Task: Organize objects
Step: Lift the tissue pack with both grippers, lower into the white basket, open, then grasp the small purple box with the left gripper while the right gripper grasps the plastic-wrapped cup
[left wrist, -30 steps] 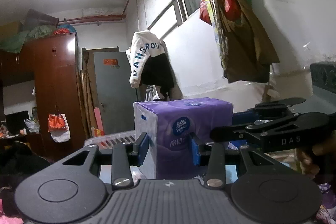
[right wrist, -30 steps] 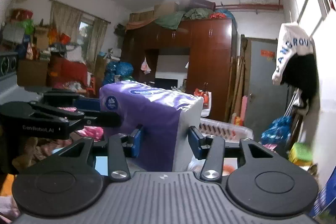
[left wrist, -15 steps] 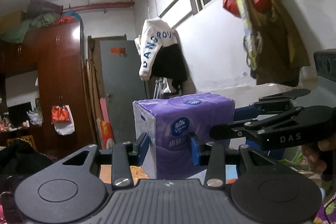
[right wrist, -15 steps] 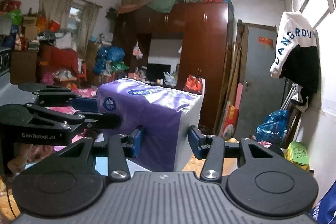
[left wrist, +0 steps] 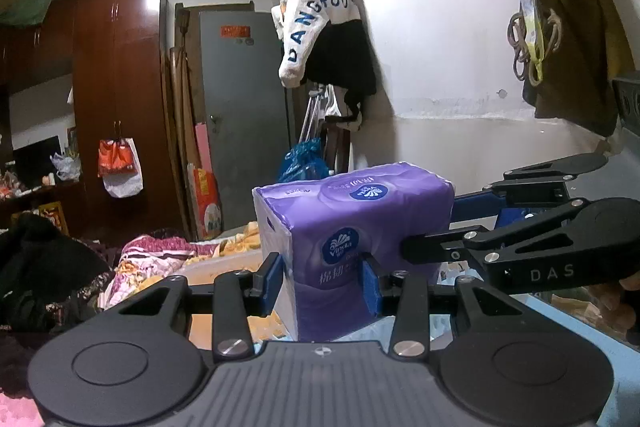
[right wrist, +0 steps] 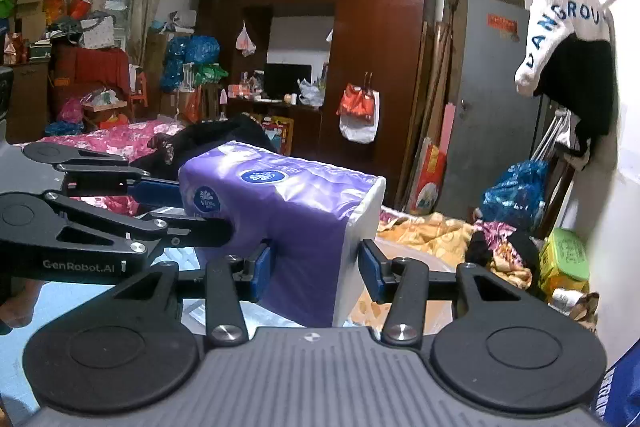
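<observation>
A purple Vinda tissue pack (left wrist: 352,227) is held in the air between both grippers. My left gripper (left wrist: 322,281) is shut on one end of the pack, its blue pads pressed into the wrapper. My right gripper (right wrist: 316,273) is shut on the other end of the same tissue pack (right wrist: 288,211). The right gripper also shows in the left wrist view (left wrist: 424,251), coming in from the right. The left gripper also shows in the right wrist view (right wrist: 208,227), coming in from the left.
A bed with floral and yellow bedding (right wrist: 424,231) lies below and ahead. A dark wardrobe (right wrist: 372,67) and a grey door (left wrist: 240,99) stand at the back. A white jacket (left wrist: 316,23) hangs on the wall. Bags (left wrist: 560,27) hang at the right. A light blue surface (left wrist: 580,339) lies beneath.
Both grippers have tilted downward with the tissue pack held between them; the bed has come into view and the ceiling light has left the frame. The grips have not changed.
</observation>
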{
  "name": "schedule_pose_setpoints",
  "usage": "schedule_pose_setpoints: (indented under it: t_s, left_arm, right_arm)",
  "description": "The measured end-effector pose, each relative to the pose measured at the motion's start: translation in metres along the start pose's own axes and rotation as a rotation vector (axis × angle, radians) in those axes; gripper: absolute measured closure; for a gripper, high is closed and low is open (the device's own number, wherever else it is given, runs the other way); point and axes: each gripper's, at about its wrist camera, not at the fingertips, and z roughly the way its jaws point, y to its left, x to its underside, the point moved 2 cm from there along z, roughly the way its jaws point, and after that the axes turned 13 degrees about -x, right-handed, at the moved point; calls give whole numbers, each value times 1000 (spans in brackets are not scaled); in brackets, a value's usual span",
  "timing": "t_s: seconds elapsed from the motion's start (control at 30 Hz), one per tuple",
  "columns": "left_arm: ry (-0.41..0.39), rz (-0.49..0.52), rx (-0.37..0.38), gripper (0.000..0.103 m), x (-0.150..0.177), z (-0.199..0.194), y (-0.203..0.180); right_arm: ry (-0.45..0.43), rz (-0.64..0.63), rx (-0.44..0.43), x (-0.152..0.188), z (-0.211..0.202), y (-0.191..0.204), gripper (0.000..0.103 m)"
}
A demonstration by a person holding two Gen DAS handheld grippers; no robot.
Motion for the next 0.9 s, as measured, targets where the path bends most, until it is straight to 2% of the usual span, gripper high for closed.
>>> schedule_pose_setpoints:
  t_s: [0.37, 0.43, 0.47, 0.5, 0.53, 0.57, 0.63, 0.77, 0.9]
  left_arm:
    - [129, 7, 9, 57, 3, 33, 1]
    - [165, -13, 22, 57, 6, 40, 5]
    - [169, -31, 21, 57, 7, 41, 8]
    - [165, -55, 15, 56, 7, 40, 12]
    - [156, -80, 6, 48, 7, 37, 17]
    - [142, -96, -1, 36, 7, 34, 21]
    - [89, -118, -18, 26, 7, 17, 31]
    - [-1, -131, -3, 21, 20, -36, 38]
    - [-65, -111, -25, 17, 53, -91, 35]
  right_arm:
    - [115, 42, -1, -1, 17, -17, 53]
    - [110, 63, -13, -2, 16, -20, 53]
    - [86, 72, -9, -3, 12, -22, 49]
    - [63, 77, 11, -5, 7, -23, 43]
    - [37, 80, 37, -5, -1, -24, 22]
    - [4, 83, 62, -5, -12, -24, 7]
    - [-52, 95, 68, -3, -35, -23, 2]
    - [-160, 177, 64, 24, -94, -16, 0]
    - [-182, 316, -24, 54, -120, 2, 0]
